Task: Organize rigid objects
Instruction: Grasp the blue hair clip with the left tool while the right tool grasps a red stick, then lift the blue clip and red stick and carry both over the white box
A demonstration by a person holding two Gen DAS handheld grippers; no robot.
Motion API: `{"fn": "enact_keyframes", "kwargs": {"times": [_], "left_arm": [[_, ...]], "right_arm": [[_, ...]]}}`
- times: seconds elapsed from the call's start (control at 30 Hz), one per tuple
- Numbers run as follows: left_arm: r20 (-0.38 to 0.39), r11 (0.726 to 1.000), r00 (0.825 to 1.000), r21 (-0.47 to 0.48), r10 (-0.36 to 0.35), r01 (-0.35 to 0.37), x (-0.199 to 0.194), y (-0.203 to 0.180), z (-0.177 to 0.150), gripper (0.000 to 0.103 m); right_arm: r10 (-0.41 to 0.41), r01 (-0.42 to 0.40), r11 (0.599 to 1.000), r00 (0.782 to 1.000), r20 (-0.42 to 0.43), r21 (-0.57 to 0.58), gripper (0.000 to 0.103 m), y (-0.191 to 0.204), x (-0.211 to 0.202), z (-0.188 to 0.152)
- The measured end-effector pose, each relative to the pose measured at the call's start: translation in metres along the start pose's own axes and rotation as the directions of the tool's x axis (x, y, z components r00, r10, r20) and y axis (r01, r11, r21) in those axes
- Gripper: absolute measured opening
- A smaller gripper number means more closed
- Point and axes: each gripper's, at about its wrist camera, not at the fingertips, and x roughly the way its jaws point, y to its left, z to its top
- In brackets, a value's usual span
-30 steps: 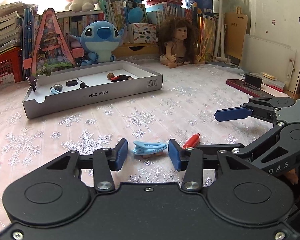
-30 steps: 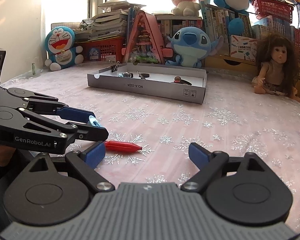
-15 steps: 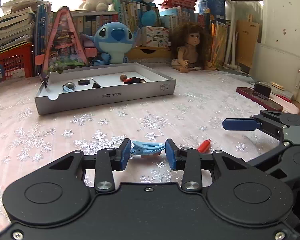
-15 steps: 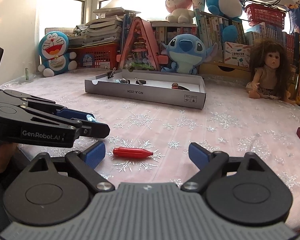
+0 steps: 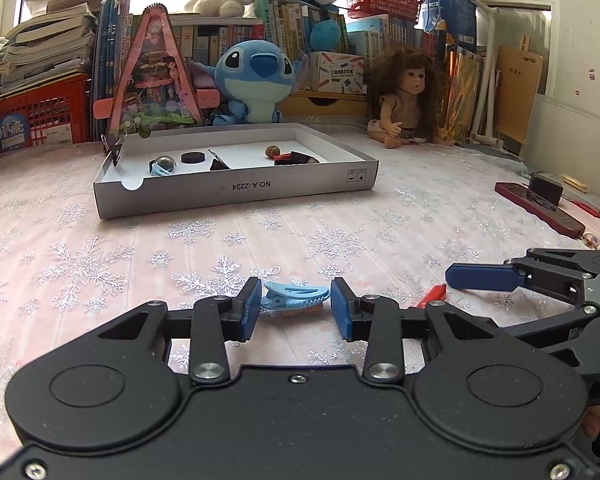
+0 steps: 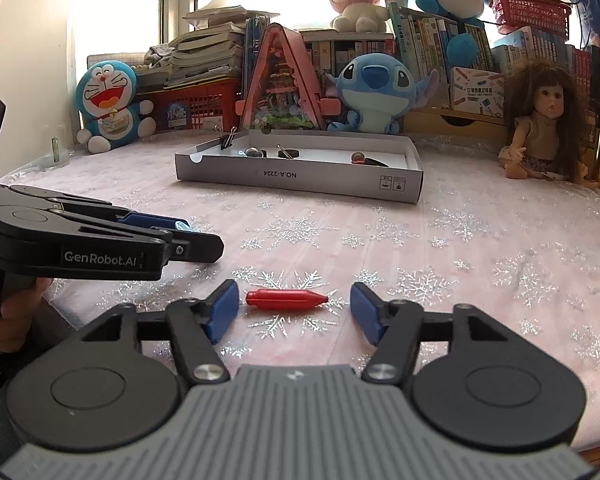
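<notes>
A light blue hair clip (image 5: 295,297) lies on the snowflake cloth between the blue pads of my left gripper (image 5: 295,309); the jaws stand narrowly open around it and I cannot tell whether they touch it. A red bullet-shaped piece (image 6: 285,299) lies between the wide-open pads of my right gripper (image 6: 294,310), untouched; its tip shows in the left wrist view (image 5: 431,295). The white cardboard tray (image 5: 236,191) stands farther back with several small items inside. The left gripper (image 6: 196,245) shows at the left of the right wrist view.
Stitch plush (image 5: 256,80), a doll (image 5: 404,100) and a pink triangular toy house (image 5: 152,76) stand behind the tray before bookshelves. A dark red flat case (image 5: 540,208) with a black block lies at the right edge. A Doraemon plush (image 6: 108,104) sits far left.
The left jaws have narrowed around the blue clip. The right gripper has moved left so the red piece now lies centred between its open pads.
</notes>
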Motion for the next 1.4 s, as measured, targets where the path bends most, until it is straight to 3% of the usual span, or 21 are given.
{"fn": "enact_keyframes", "kwargs": {"times": [0.1,0.63,1.0,1.4], "left_arm": [[0.006,0.999,1.000,-0.040,0.020,-0.020,0.002,-0.001,0.000,0.036],[-0.002,0.995,0.997,-0.065,0.075,-0.075,0.008,0.002,0.010,0.036],[-0.028,0.987,0.990,-0.080,0.140,-0.142,0.022,0.014,0.038,0.035],[-0.030,0.976,0.982,-0.110,0.185,-0.187,0.039,0.040,0.076,0.035]], "right_arm": [[-0.017,0.016,1.000,1.000,0.009,0.024,0.049,-0.001,0.002,-0.001],[-0.060,0.060,0.998,0.998,0.002,0.038,0.049,-0.002,0.011,0.013],[-0.124,0.125,0.991,0.992,-0.023,0.047,0.049,-0.015,0.027,0.039],[-0.143,0.143,0.989,0.990,-0.006,0.041,0.049,-0.031,0.046,0.075]]}}
